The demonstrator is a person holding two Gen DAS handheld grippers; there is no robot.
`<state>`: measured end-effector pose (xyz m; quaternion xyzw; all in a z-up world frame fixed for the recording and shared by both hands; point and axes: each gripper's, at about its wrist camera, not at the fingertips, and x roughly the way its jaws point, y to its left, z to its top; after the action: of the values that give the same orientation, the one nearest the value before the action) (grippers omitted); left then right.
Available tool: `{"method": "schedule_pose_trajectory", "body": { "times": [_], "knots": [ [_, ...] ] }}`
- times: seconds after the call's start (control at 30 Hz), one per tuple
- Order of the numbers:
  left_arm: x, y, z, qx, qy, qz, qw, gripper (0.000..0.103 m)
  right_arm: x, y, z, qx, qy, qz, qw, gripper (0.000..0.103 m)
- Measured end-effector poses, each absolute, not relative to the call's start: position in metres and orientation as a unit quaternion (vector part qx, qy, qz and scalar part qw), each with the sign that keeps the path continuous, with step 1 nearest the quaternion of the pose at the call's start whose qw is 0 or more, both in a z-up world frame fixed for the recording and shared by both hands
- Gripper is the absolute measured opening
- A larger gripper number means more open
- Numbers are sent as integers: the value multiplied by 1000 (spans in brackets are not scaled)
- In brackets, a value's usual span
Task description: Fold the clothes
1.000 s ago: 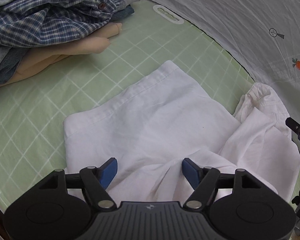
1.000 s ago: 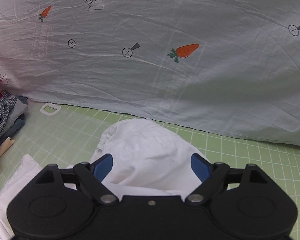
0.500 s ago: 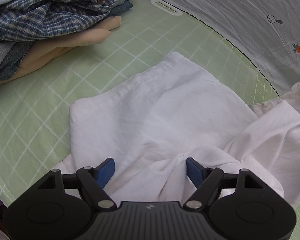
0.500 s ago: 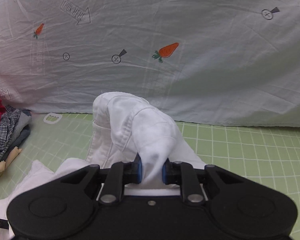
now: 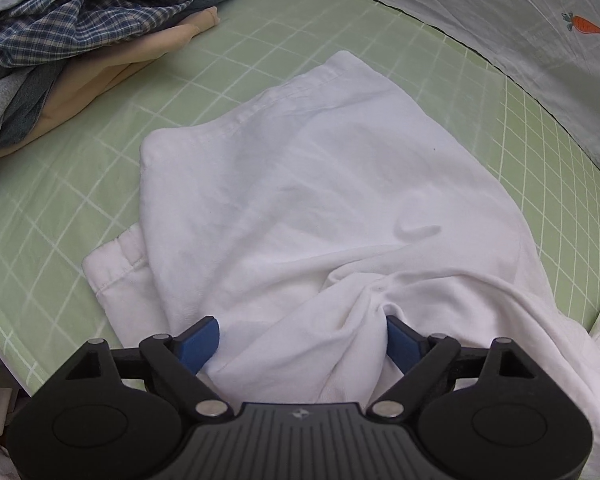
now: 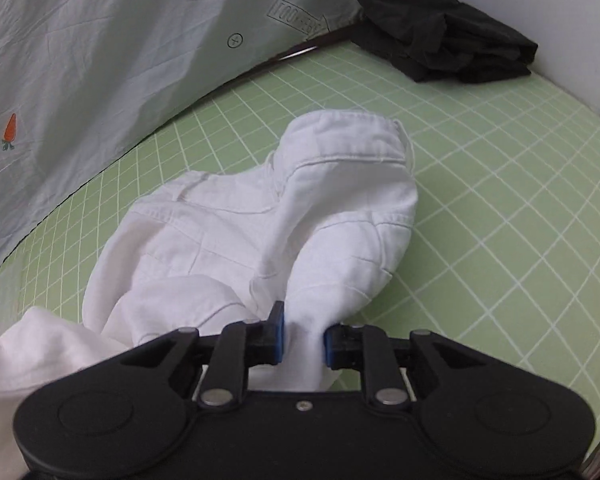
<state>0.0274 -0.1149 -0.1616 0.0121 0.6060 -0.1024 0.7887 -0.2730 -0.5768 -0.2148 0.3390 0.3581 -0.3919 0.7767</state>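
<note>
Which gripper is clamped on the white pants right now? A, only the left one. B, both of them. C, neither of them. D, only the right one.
D: the right gripper has its blue fingers pinched shut on a fold of the white pants, while the left gripper sits with its fingers spread wide apart over the cloth.

Garment ahead of both grippers
Garment (image 5: pixel 320 184) lies before the left gripper (image 5: pixel 300 340); clothes pile (image 5: pixel 72 40) far left; dark clothes (image 6: pixel 444 28) beyond the right gripper (image 6: pixel 303 340).
</note>
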Motion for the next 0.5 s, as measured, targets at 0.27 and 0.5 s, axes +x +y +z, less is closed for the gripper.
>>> {"method": "schedule_pose_trajectory", "body": {
  "times": [0.27, 0.5],
  "knots": [
    [27, -121, -168, 1, 597, -85, 798, 82, -244, -581, -230, 335, 375, -381, 776, 21],
    [44, -137, -173, -2, 600, -63, 797, 80, -196, -605, -237, 341, 362, -368, 785, 21]
  ]
}}
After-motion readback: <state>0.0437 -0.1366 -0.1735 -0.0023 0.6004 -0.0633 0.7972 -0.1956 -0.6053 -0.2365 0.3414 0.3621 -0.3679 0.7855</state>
